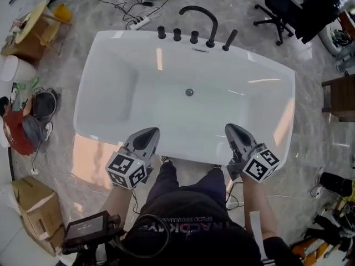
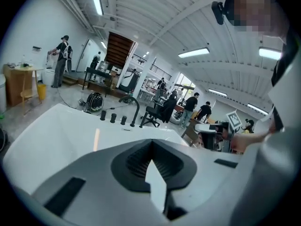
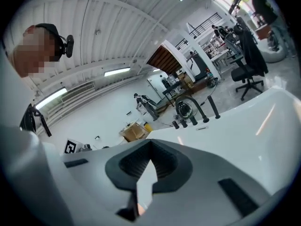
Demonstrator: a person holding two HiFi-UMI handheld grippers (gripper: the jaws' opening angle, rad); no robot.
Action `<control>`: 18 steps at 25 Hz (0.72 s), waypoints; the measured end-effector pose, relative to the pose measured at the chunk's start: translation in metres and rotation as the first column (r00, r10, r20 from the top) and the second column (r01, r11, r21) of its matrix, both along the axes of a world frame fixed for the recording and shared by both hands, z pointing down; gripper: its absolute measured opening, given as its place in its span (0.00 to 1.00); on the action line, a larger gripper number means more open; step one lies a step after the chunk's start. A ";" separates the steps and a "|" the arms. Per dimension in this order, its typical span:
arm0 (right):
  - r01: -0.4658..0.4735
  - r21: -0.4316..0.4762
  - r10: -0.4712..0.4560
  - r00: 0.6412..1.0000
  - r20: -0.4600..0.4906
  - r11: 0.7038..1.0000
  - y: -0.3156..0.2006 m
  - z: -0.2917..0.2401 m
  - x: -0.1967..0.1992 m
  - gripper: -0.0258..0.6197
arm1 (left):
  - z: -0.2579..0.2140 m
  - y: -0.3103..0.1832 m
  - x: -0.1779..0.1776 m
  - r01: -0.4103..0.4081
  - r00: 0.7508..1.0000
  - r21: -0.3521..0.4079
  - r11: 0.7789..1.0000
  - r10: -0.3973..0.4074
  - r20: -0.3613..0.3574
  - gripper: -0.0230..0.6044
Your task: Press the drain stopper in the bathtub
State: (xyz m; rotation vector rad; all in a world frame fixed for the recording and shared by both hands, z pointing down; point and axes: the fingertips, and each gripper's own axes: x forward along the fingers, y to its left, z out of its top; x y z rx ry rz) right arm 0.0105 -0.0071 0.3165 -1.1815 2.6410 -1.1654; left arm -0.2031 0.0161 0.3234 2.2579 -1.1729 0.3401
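Roughly centred in the head view: white bathtub, glossy and empty, with a black faucet and its knobs on the rim at 12 o'clock. The person stands at the 6 o'clock rim with both tools held over the near edge. Left claw has its jaws brought together to a point with nothing between them, as its own view confirms; only the small moulded gap in the pads shows. Right claw is the same, closed to a point and empty. Drain stopper is a small round grey disc on the tub floor at mid-tub. It lies at about 1 o'clock from the left claw and 11 o'clock from the right, well apart from both. Judgement on handling: the stopper looks like rigid metal, seated in the drain and not a thing to lift. It likely needs a straight downward push on the centre of its cap, not a pinch. A closed claw tip suits that. The cap is probably smooth, and the tub enamel slick, so an off-centre press could skid off. Reaching it means leaning well in over the rim.
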 end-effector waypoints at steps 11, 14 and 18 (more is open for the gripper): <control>0.061 -0.041 -0.063 0.997 -0.047 0.997 -0.038 0.034 -0.024 0.07 | 0.033 -0.028 -0.014 0.008 1.000 -0.048 0.999 -0.009 -0.006 0.05; 0.100 -0.050 -0.103 0.994 -0.047 0.994 -0.053 0.055 -0.021 0.06 | 0.048 -0.028 -0.012 0.036 0.999 -0.057 0.998 -0.035 0.014 0.05; 0.158 -0.071 -0.163 0.983 -0.079 0.985 -0.073 0.092 -0.016 0.07 | 0.078 -0.029 -0.003 0.052 0.998 -0.086 0.995 -0.049 0.042 0.05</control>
